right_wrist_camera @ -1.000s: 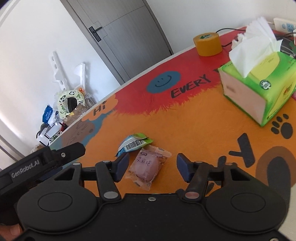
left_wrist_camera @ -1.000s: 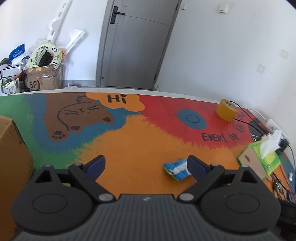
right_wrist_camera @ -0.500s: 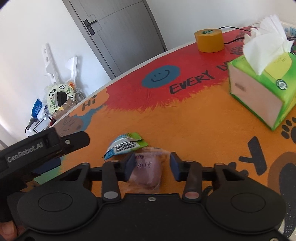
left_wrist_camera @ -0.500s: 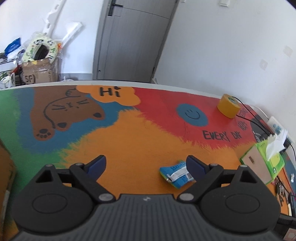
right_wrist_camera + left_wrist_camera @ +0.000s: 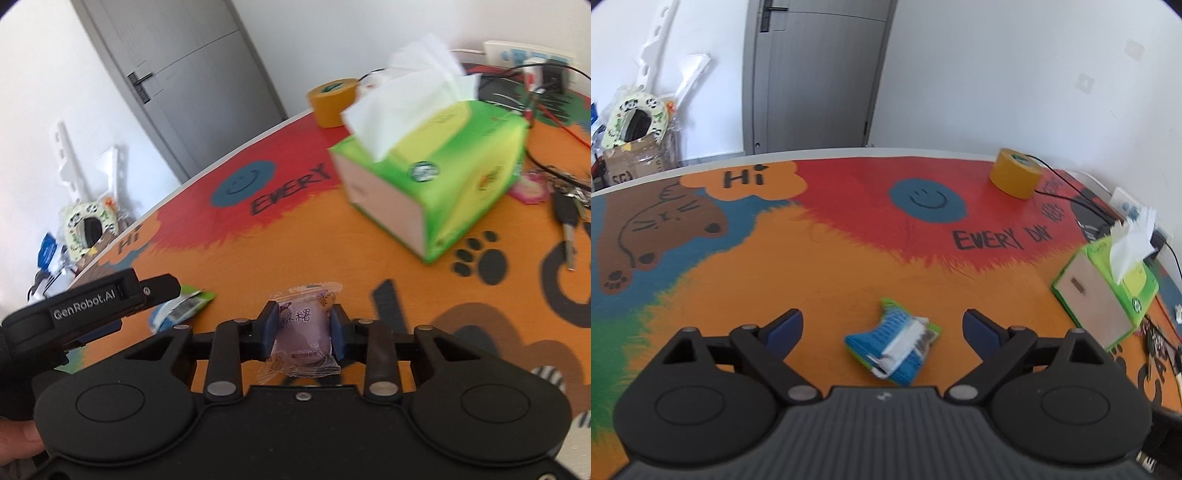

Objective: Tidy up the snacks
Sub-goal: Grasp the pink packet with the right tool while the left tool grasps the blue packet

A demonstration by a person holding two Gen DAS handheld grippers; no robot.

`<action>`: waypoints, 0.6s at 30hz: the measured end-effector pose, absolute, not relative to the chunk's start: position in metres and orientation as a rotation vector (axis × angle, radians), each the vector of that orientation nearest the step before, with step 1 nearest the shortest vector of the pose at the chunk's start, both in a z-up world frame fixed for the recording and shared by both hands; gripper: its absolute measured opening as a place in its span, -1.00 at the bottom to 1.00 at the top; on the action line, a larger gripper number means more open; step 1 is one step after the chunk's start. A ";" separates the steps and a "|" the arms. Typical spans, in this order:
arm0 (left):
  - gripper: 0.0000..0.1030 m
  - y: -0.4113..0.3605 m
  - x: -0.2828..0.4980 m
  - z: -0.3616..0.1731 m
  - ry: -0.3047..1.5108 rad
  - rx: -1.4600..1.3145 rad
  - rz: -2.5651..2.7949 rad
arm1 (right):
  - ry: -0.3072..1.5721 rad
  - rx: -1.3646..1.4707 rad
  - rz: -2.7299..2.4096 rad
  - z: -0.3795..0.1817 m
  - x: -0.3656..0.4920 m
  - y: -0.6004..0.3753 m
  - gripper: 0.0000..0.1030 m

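The right hand-held gripper [image 5: 302, 332] clamps the purple snack [image 5: 303, 330] at lower centre; the left hand-held gripper [image 5: 882, 326] gapes wide around the blue packet [image 5: 892, 345], probably closing next.

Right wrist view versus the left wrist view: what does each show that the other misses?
Only the right wrist view shows the right hand-held gripper shut on the purple wrapped snack, plus metal keys. Only the left shows the open left hand-held gripper. Both show the blue-green snack packet, green tissue box and yellow tape roll.
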State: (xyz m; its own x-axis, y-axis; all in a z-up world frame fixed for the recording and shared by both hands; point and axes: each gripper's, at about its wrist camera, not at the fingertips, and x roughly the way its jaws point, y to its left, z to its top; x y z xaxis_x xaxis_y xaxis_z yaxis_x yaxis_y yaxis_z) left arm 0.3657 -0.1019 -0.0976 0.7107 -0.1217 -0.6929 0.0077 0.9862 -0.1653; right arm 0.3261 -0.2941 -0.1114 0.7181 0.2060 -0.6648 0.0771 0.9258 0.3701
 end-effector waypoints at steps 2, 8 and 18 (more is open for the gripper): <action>0.59 -0.106 0.366 -0.102 0.784 -0.142 -0.080 | 0.767 0.393 0.060 -0.112 0.324 -0.300 -0.38; -0.08 -0.106 0.366 -0.110 0.787 -0.138 -0.069 | 0.762 0.363 0.059 -0.113 0.318 -0.298 -0.22; -0.17 -0.095 0.343 -0.094 0.743 -0.177 -0.085 | 0.759 0.363 0.076 -0.111 0.308 -0.296 -0.39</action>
